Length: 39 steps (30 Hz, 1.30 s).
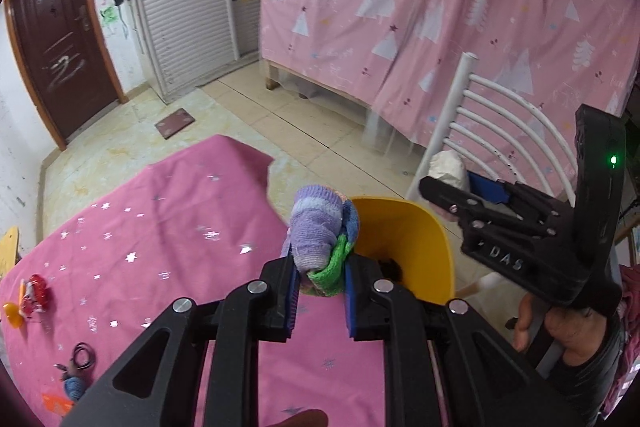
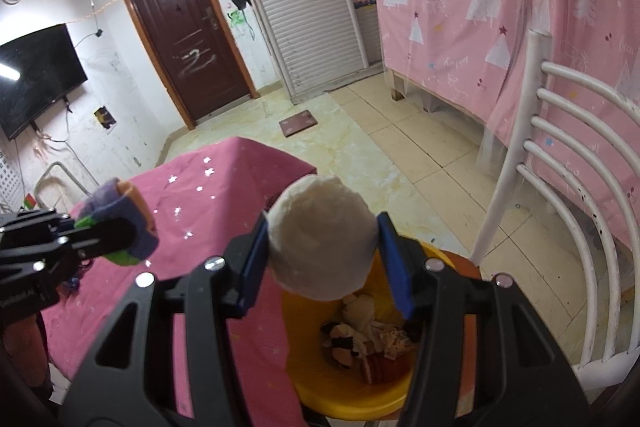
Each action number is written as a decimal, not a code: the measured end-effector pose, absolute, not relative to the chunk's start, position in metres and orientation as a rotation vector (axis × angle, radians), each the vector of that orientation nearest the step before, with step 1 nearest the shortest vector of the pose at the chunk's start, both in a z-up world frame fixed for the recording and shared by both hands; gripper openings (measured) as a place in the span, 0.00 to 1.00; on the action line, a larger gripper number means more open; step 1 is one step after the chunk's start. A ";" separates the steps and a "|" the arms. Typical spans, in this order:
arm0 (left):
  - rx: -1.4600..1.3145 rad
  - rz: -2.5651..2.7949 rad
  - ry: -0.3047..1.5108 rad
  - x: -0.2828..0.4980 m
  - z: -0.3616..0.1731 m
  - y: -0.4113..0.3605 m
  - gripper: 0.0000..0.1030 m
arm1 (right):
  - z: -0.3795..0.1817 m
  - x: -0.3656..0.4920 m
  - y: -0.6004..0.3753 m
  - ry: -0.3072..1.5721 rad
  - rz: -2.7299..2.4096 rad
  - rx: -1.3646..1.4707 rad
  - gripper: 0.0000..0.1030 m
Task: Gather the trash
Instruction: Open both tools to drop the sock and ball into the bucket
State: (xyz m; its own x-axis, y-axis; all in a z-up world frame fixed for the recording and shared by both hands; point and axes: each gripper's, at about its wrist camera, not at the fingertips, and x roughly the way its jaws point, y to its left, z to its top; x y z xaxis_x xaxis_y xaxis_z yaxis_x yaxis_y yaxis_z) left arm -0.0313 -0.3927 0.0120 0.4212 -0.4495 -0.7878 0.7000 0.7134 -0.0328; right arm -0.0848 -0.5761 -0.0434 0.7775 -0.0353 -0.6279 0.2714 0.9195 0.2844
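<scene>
- Step in hand, as I judge it: carrying trash to the yellow bin (image 2: 320, 393) beside the table (image 1: 160, 211).
- The left gripper (image 1: 320, 297) has its fingers pinching a soft, fuzzy striped sock (image 1: 318, 233), near the bin's rim.
- The right gripper (image 2: 322, 259) has its fingers clamped on a round white wad (image 2: 322, 237), matte and crumpled, directly above the bin.
- The bin is smooth plastic and already holds scraps.
- Next: spread the fingers over the opening, the sock shifted farther in first.
</scene>
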 end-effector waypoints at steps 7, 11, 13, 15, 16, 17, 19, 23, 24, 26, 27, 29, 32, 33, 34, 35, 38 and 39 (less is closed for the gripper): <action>0.351 -0.759 0.905 -0.038 0.000 -0.417 0.10 | -0.051 -0.090 -0.591 0.666 -0.178 0.400 0.49; 0.347 -0.758 0.935 -0.037 -0.005 -0.425 0.26 | -0.054 -0.092 -0.595 0.666 -0.176 0.415 0.49; 0.345 -0.746 0.936 -0.035 -0.005 -0.427 0.36 | -0.055 -0.092 -0.597 0.667 -0.175 0.420 0.49; 0.336 -0.736 0.937 -0.033 -0.005 -0.427 0.45 | -0.056 -0.092 -0.597 0.667 -0.173 0.421 0.51; 0.330 -0.729 0.936 -0.032 -0.004 -0.426 0.45 | -0.056 -0.093 -0.597 0.667 -0.174 0.422 0.52; 0.325 -0.724 0.936 -0.031 -0.003 -0.425 0.46 | -0.056 -0.093 -0.597 0.666 -0.174 0.422 0.54; 0.312 -0.715 0.936 -0.029 0.000 -0.421 0.46 | -0.056 -0.092 -0.598 0.665 -0.173 0.422 0.57; 0.286 -0.703 0.929 -0.025 0.006 -0.411 0.47 | -0.054 -0.091 -0.594 0.667 -0.169 0.410 0.57; 0.283 -0.702 0.926 -0.025 0.007 -0.409 0.47 | -0.053 -0.090 -0.592 0.667 -0.167 0.408 0.57; 0.274 -0.700 0.916 -0.025 0.011 -0.401 0.47 | -0.051 -0.089 -0.585 0.668 -0.162 0.401 0.57; 0.270 -0.698 0.913 -0.024 0.012 -0.398 0.47 | -0.049 -0.087 -0.582 0.669 -0.159 0.394 0.57; 0.260 -0.695 0.906 -0.023 0.015 -0.390 0.47 | -0.045 -0.083 -0.574 0.671 -0.150 0.379 0.57; 0.243 -0.687 0.891 -0.021 0.020 -0.376 0.47 | -0.039 -0.075 -0.560 0.675 -0.133 0.355 0.57; 0.233 -0.682 0.887 -0.019 0.022 -0.368 0.47 | -0.037 -0.072 -0.555 0.677 -0.127 0.345 0.57; 0.224 -0.679 0.884 -0.017 0.024 -0.363 0.47 | -0.035 -0.069 -0.550 0.679 -0.121 0.338 0.57; 0.214 -0.674 0.881 -0.015 0.026 -0.357 0.47 | -0.033 -0.064 -0.542 0.685 -0.111 0.322 0.57; 0.189 -0.657 0.870 -0.007 0.030 -0.337 0.47 | -0.029 -0.053 -0.522 0.696 -0.087 0.294 0.57; 0.179 -0.649 0.867 -0.004 0.031 -0.329 0.47 | -0.028 -0.048 -0.514 0.701 -0.077 0.280 0.57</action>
